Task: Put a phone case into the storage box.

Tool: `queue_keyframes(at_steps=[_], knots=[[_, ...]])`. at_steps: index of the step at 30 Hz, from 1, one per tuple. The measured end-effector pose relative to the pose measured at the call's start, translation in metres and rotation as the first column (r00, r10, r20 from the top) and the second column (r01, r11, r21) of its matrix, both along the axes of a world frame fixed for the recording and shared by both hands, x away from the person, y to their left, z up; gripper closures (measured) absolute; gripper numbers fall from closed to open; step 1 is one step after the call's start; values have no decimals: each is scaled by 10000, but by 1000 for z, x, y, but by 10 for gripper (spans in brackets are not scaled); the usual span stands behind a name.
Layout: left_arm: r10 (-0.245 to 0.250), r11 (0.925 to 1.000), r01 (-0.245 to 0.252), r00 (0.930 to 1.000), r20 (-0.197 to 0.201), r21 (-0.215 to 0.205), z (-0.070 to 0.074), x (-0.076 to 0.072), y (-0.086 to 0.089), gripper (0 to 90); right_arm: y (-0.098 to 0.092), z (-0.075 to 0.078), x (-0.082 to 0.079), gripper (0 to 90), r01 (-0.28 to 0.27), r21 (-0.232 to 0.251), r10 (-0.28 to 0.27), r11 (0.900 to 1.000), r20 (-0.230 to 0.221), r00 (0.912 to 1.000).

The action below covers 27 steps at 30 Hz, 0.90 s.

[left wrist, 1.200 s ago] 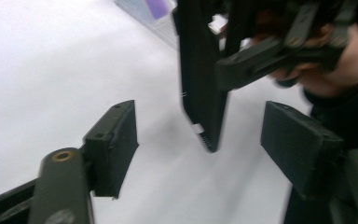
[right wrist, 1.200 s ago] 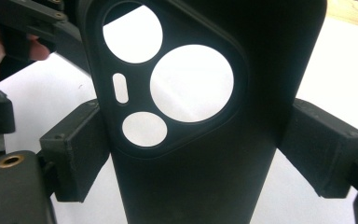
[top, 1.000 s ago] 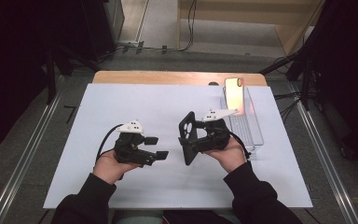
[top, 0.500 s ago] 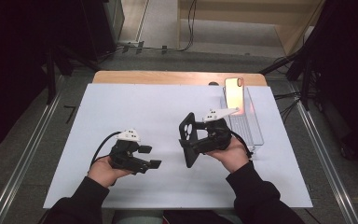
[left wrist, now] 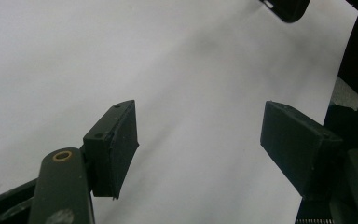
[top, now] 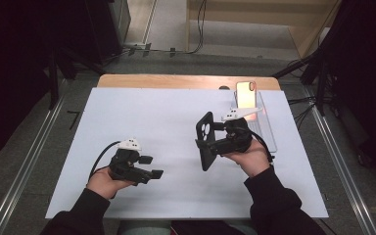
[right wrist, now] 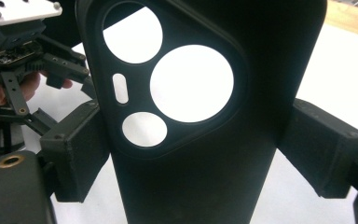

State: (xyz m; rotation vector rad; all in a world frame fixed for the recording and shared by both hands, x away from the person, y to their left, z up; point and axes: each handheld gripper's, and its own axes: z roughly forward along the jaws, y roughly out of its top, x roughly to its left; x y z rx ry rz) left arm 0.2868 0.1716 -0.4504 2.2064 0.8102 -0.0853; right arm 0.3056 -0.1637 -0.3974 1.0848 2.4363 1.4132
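A black phone case (top: 204, 142) with round camera cut-outs stands on edge above the white sheet (top: 166, 117), right of centre. My right gripper (top: 211, 143) is shut on it. In the right gripper view both pads press the side edges of the phone case (right wrist: 205, 177), with my right gripper (right wrist: 200, 154) around it. My left gripper (top: 152, 166) hovers low over the sheet at the near left, its jaws wide apart. The left gripper view has my left gripper (left wrist: 205, 140) open over bare white sheet, and a corner of the phone case (left wrist: 284, 7) at the top.
A phone (top: 246, 94) with a glowing orange screen leans upright at the far end of a clear tray (top: 267, 127) on the right of the sheet. A wooden table edge (top: 176, 81) runs along the back. Dark floor and metal rails lie on both sides.
My left hand has drawn its gripper a little toward the near edge and lower. The right gripper and the phone case have kept still.
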Motion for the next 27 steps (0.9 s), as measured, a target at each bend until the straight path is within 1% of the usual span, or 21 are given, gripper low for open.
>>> queue_keyframes(at_steps=[6,7,11,12,14,15,18,22,25,27], knots=[[229,9997,-229,9997,-30,26,-1,-3,6,277,-11,11,1,118,207,183,-208,9996,41,9998],[245,9997,-245,9997,-46,-33,-1,-3,7,276,-13,12,1,118,240,223,-241,9995,34,9997],[444,9990,-445,9989,-141,-22,-1,-5,10,277,-19,18,3,118,424,214,-426,9989,83,9991],[497,9988,-497,9987,-125,6,-1,-5,11,277,-21,19,4,118,464,262,-466,9986,81,9989],[575,9983,-574,9981,-213,52,-1,-5,12,277,-25,21,6,118,595,294,-598,9978,89,9982],[606,9982,-605,9979,-245,31,-1,-6,13,277,-27,22,7,118,648,290,-652,9975,121,9978],[636,9977,-646,9971,-414,-211,-1,-6,15,276,-33,25,9,118,826,372,-832,9959,154,9964],[817,9963,-825,9960,-349,-222,0,-8,18,276,-40,29,12,118,1159,393,-1169,9925,231,9929],[970,9952,-973,9948,-301,-106,0,-9,20,276,-46,29,15,118,1362,600,-1377,9889,220,9902],[1012,9947,-1018,9943,-319,-169,0,-10,21,276,-50,30,16,119,1619,640,-1638,9847,252,9862]])
